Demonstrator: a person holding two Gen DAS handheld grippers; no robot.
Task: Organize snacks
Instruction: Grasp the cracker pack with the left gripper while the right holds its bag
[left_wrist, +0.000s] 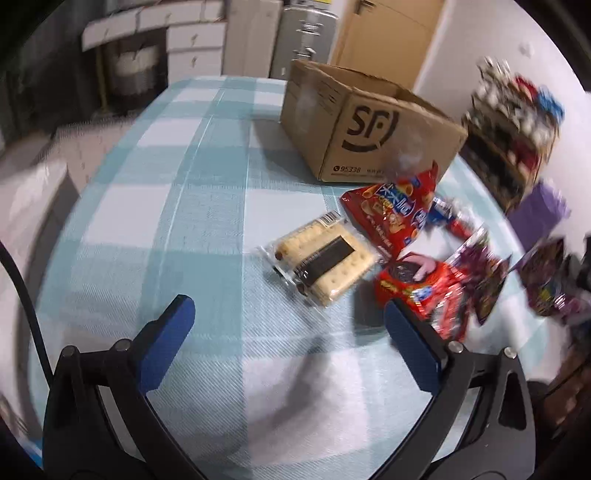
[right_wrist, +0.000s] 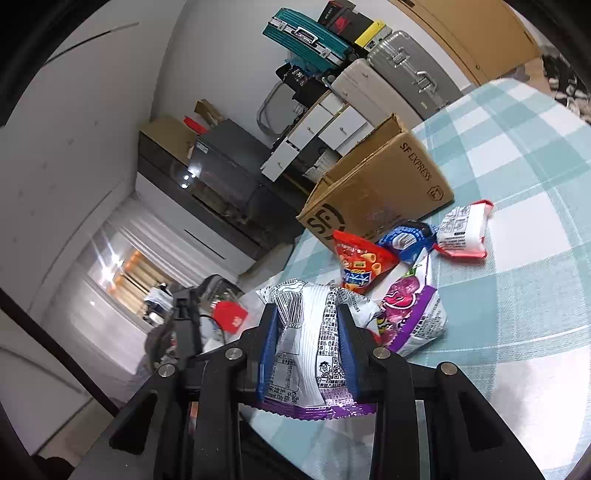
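My left gripper (left_wrist: 288, 310) is open and empty, low over the checked tablecloth (left_wrist: 184, 221), just short of a clear cracker pack (left_wrist: 321, 258). Right of the crackers lie a red snack bag (left_wrist: 391, 218), a red cookie pack (left_wrist: 424, 291) and purple bags (left_wrist: 484, 277). An open SF cardboard box (left_wrist: 365, 122) stands behind them. My right gripper (right_wrist: 308, 314) is shut on a silver and purple snack bag (right_wrist: 310, 347), held above the table edge. Beyond it lie a purple grape bag (right_wrist: 410, 310), a red bag (right_wrist: 360, 262), a blue pack (right_wrist: 406, 240), a white pack (right_wrist: 463, 232) and the box (right_wrist: 380, 192).
A wooden shelf with small items (left_wrist: 513, 122) stands at the table's right, a purple box (left_wrist: 546, 206) beside it. Suitcases (right_wrist: 402, 66), white drawers (right_wrist: 314, 136) and a dark cabinet (right_wrist: 218, 177) stand beyond the table.
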